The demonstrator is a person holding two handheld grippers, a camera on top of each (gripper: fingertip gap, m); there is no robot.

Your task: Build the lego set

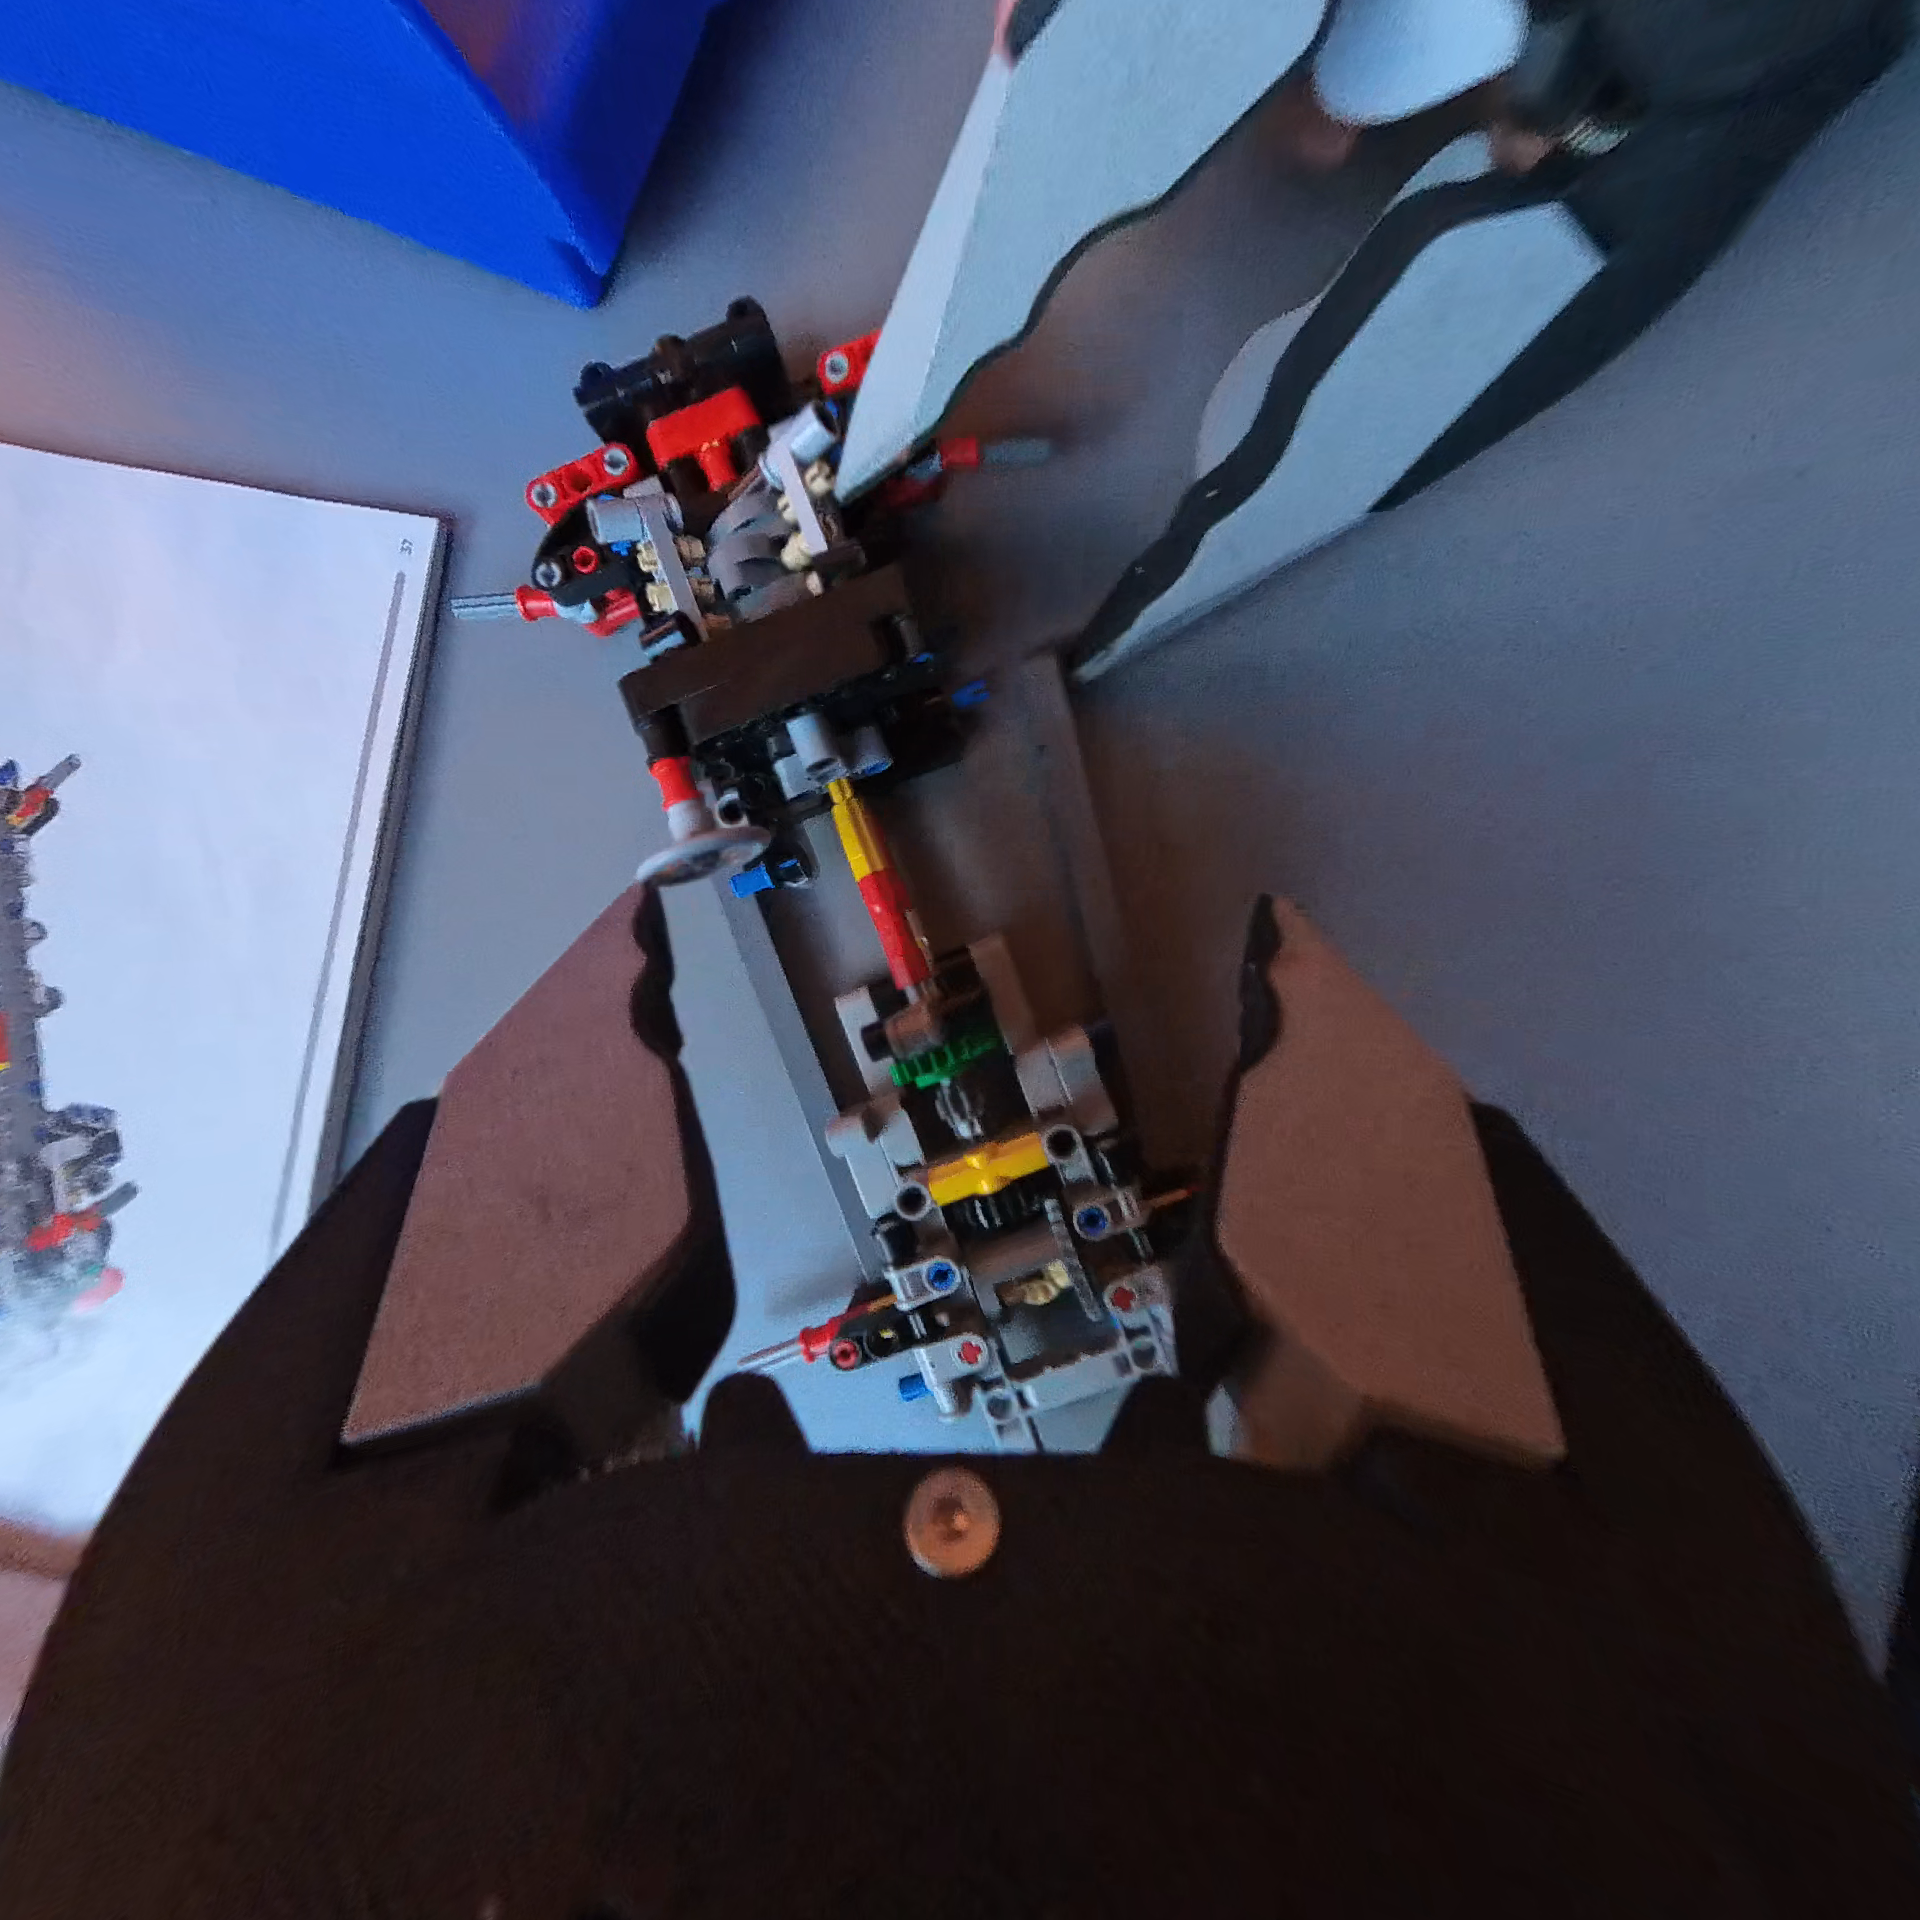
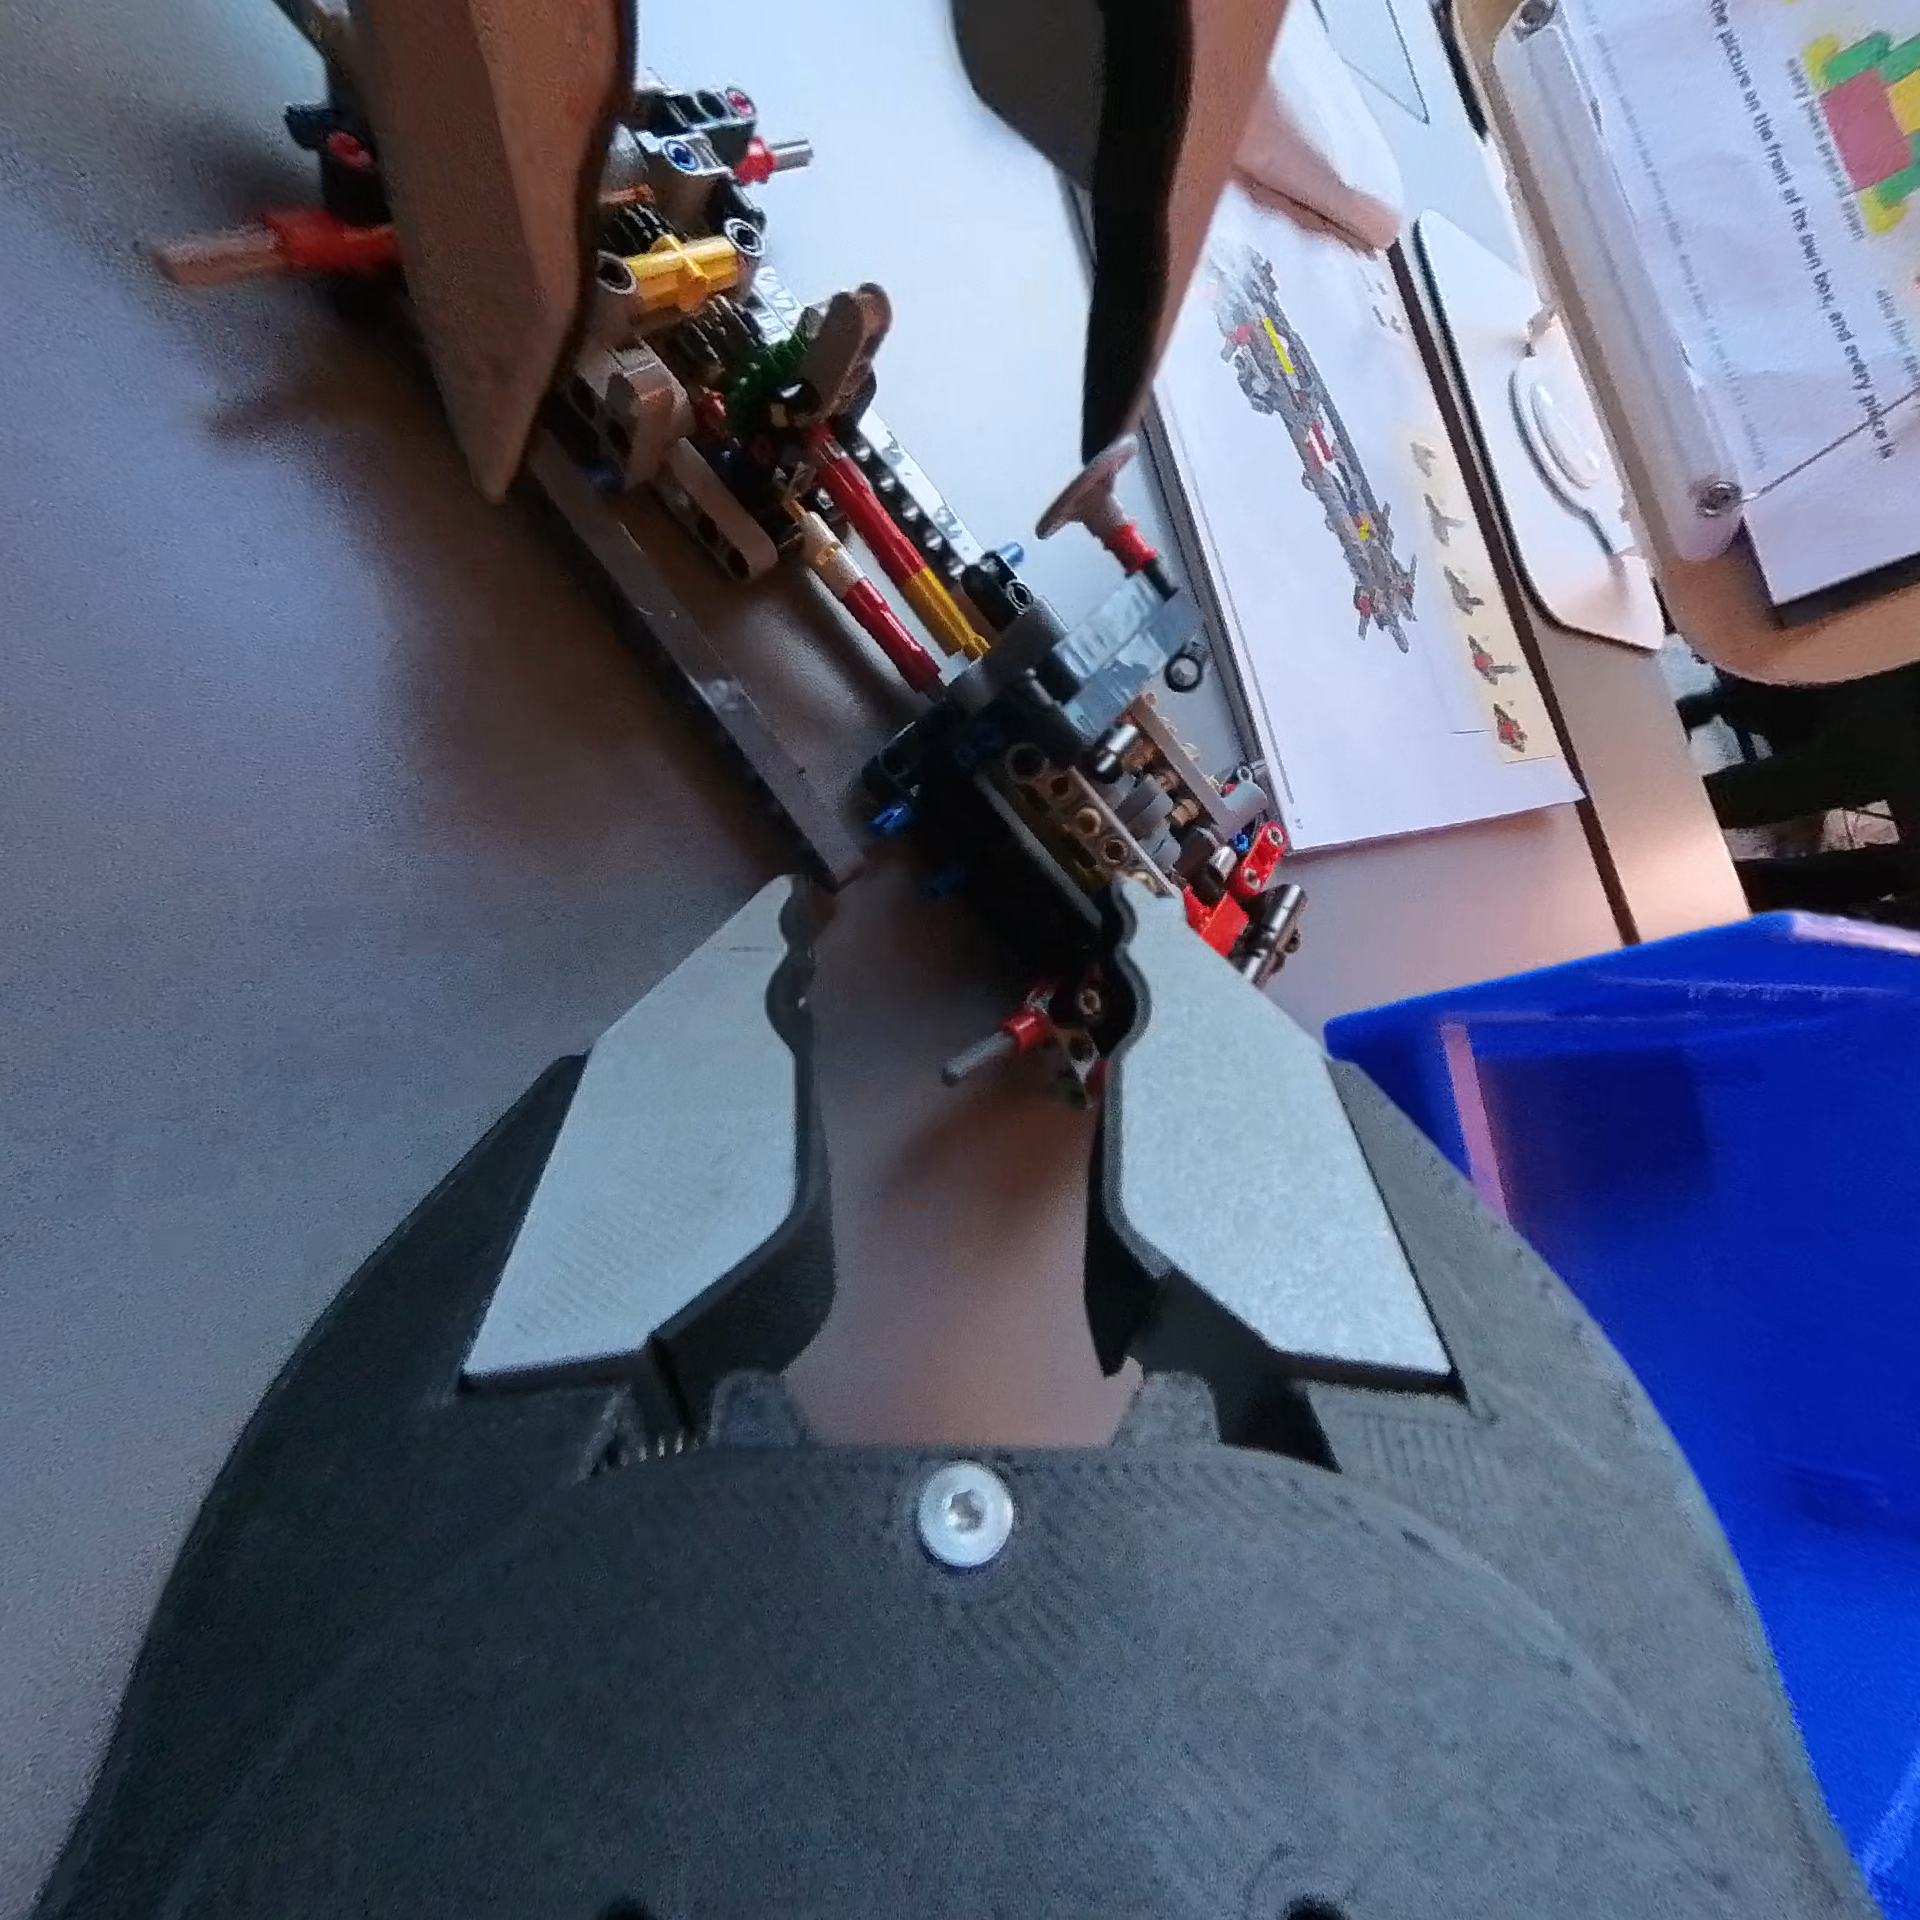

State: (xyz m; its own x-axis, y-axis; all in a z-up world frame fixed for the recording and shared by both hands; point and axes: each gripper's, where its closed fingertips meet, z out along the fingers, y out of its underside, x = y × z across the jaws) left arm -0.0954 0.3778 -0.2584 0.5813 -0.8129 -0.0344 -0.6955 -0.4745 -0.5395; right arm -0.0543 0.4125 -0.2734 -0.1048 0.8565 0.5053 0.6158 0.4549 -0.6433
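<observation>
Plastic everywhere on the brick-built chassis [image 1: 821,644]: hard, smooth beams and pins, the red and yellow shaft catching a slight gloss. Beneath it the table [image 1: 1558,935] looks matt grey, faintly grainy. Left of the chassis lies the instruction booklet [image 1: 208,831], smooth white paper with a soft sheen. Beyond the chassis, the blue bin [image 1: 416,125] shows glossy moulded plastic. Nearest, the right gripper [image 2: 961,935] body is ridged, layered black plastic, its fingers [image 2: 1205,1091] flat matt grey, with a shiny metal screw.
</observation>
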